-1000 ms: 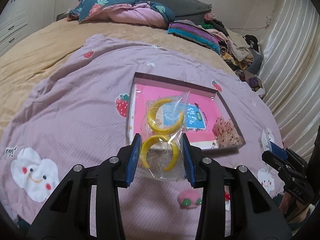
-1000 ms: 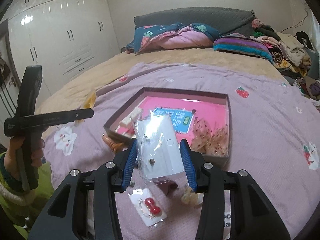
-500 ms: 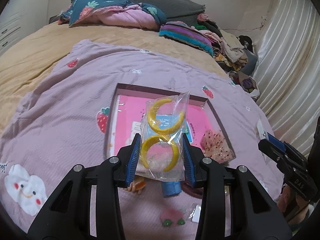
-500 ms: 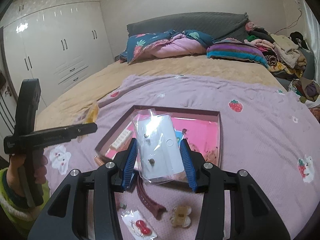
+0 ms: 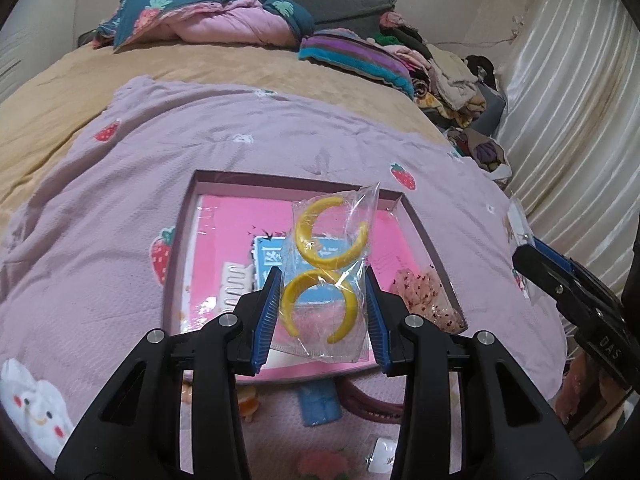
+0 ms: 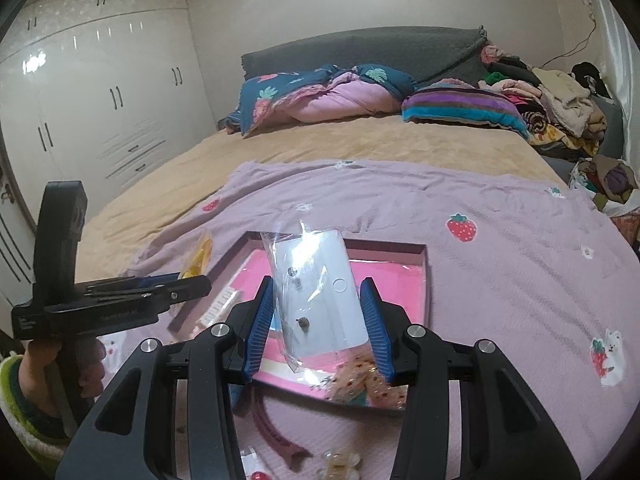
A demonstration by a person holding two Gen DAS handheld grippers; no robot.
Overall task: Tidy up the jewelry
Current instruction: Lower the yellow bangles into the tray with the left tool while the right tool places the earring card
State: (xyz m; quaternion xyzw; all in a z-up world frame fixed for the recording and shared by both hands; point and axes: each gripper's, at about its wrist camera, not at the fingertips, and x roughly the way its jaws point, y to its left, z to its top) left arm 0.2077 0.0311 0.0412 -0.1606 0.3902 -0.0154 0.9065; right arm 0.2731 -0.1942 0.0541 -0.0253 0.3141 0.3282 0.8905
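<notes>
Bed (image 6: 360, 140) fills the room from the glossy white wardrobe (image 6: 100, 100) to the pleated curtain (image 5: 580, 120), its far end heaped with quilts and folded clothes. Over the tan sheet lies a lilac waffle-textured blanket (image 5: 100, 220) with strawberry patches, broad and bare on both sides of the box. The shallow square box (image 5: 424, 240), pink inside with low mauve walls, sits mid-blanket, with a white comb and a speckled pouch inside. Near its front wall lie a dark red curved clip (image 6: 276, 432), a blue piece and small packets. The left gripper (image 5: 322, 312) has its blue ribbed fingers closed on a clear crinkly bag of yellow hoop earrings (image 5: 324, 280), held above the box's front part. The right gripper (image 6: 318, 324) clasps a clear packet with a white card of small studs (image 6: 316, 300), also above the box.
</notes>
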